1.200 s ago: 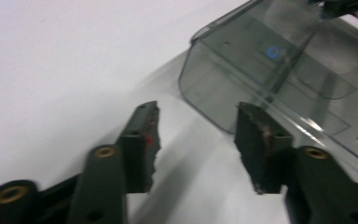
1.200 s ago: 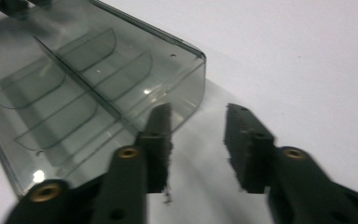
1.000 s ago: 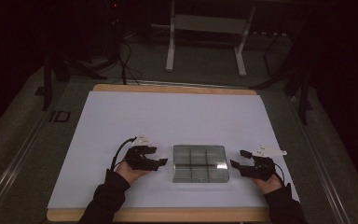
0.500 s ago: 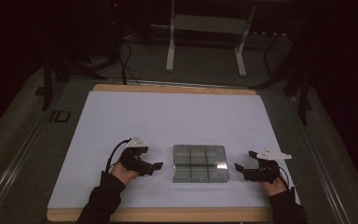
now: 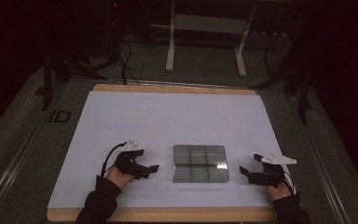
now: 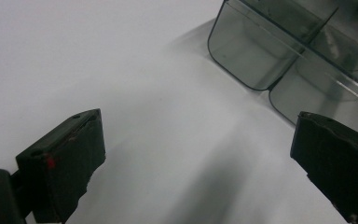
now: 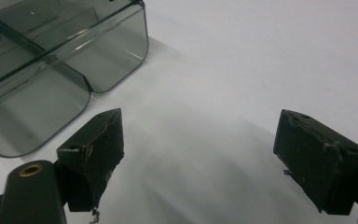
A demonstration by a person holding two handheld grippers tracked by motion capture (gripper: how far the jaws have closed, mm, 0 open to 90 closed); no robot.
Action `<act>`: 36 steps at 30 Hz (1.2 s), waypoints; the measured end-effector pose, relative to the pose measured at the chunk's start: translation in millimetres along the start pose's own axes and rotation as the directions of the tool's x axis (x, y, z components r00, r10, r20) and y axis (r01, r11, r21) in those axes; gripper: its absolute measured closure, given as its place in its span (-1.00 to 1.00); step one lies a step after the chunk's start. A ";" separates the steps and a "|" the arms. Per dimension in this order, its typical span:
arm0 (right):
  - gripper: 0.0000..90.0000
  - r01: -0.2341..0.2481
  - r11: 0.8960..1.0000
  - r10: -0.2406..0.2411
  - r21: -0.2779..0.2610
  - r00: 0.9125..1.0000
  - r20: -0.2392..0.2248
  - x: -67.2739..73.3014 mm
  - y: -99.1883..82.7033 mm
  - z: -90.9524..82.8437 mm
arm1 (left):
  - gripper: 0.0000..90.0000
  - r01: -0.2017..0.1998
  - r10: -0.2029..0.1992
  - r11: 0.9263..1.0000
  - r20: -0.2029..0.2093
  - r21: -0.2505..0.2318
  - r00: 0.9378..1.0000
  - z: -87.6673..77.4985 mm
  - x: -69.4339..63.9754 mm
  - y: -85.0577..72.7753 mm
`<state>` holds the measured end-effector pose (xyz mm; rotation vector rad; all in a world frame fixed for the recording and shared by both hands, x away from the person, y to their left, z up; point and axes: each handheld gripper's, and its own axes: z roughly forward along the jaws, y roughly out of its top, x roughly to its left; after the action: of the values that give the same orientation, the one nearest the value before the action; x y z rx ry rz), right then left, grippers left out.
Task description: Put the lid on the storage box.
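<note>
Right now the left gripper (image 5: 152,169) sits low over the worktop (image 5: 177,116) with its jaws spread wide and nothing between them, just to the left of the clear divided box (image 5: 199,163). In the left gripper view the box's (image 6: 289,56) rounded corner lies ahead of the jaws and apart from them. The right gripper (image 5: 245,171) mirrors it on the box's other side, jaws likewise wide apart and empty, a little farther from the box wall; its own view shows the box's (image 7: 51,60) near compartments just beyond one jaw, with bare white surface between the pads.

The box itself rests flat near the front edge of the worktop, between the two hands, and its compartments look empty.

Judging from this, the step in hand is the approach: both grippers are lined up on the box but neither touches it. The next move would call for bringing a jaw over a side wall so the thin rim sits between the pads before closing, since the smooth plastic could slide across the worktop if nudged from one side alone.
</note>
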<state>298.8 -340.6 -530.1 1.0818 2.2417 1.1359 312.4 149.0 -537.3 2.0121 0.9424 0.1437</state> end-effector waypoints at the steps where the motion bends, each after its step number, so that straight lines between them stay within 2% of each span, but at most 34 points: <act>1: -0.65 0.001 1.000 -0.001 0.000 1.000 0.007 -0.8 -0.6 -0.7 | -0.91 -0.004 0.004 1.000 -0.003 0.001 1.000 -1.9 -0.5 -1.2; 5: -0.65 -0.003 1.000 0.003 0.001 1.000 0.020 -2.9 -2.5 -3.2 | -0.91 0.001 -0.001 1.000 -0.017 -0.009 1.000 -5.2 -0.2 -3.9; 16: -0.65 0.002 1.000 -0.002 0.001 0.999 0.045 -5.4 -5.9 -4.2 | -0.91 0.022 -0.023 0.999 -0.013 -0.033 1.000 -7.2 1.9 -10.5; 20: -0.65 -0.005 1.000 0.005 0.003 0.999 0.051 -5.5 -6.2 -3.8 | -0.91 0.021 -0.022 0.999 -0.019 -0.046 1.000 -8.4 1.2 -11.2; 27: -0.65 0.001 1.000 0.000 -0.008 0.997 0.080 -3.9 -7.1 -4.3 | -0.91 -0.011 0.008 0.999 -0.061 -0.050 0.998 -7.9 -3.7 -11.9; 36: -0.65 -0.004 1.000 0.005 -0.014 0.997 0.082 -4.0 -7.7 -4.8 | -0.91 0.022 -0.026 0.996 -0.039 -0.086 0.999 -11.5 0.7 -13.8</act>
<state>294.8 -349.0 -533.4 1.1086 2.1664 1.0870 300.2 161.6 -541.0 1.9245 0.9689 0.2083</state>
